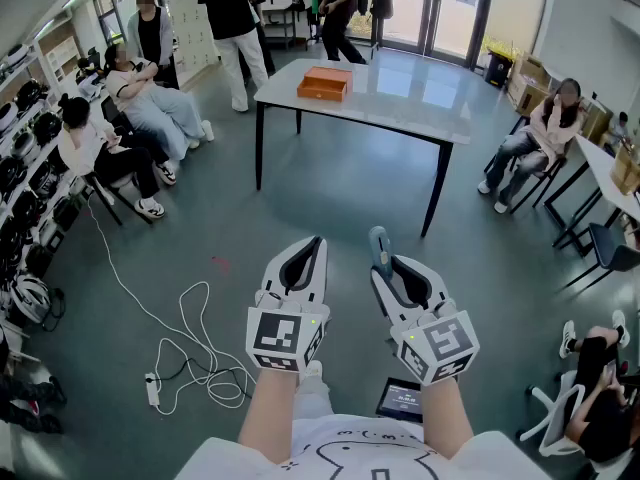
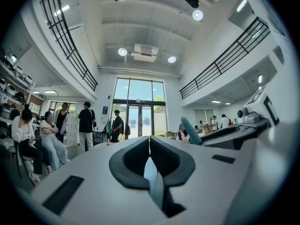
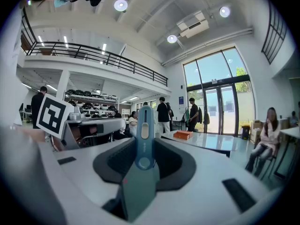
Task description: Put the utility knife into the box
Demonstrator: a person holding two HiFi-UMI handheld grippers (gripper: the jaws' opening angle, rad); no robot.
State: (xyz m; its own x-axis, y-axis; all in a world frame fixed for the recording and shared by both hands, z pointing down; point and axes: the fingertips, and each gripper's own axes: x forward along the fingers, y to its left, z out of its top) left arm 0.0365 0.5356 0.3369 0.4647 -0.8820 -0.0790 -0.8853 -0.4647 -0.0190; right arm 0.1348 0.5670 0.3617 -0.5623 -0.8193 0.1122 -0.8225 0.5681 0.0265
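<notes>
Utility knife, blue-grey with a pale slider on its handle, is clamped between the right tongs, and its front end sticks out past their tips. The left tongs are pressed together with nothing between them. Both tongs are held side by side in the air, close but not touching, and point level toward the far end of a large room. Well beyond them stands a pale-topped table on dark legs. An orange box rests near the table's far left corner, well apart from the knife. Grey floor stretches between the tongs and the table. At the near left, a white cable loops across the floor to a power strip. Seated people line the left and right sides, and others stand by the glass doors at the far end.
</notes>
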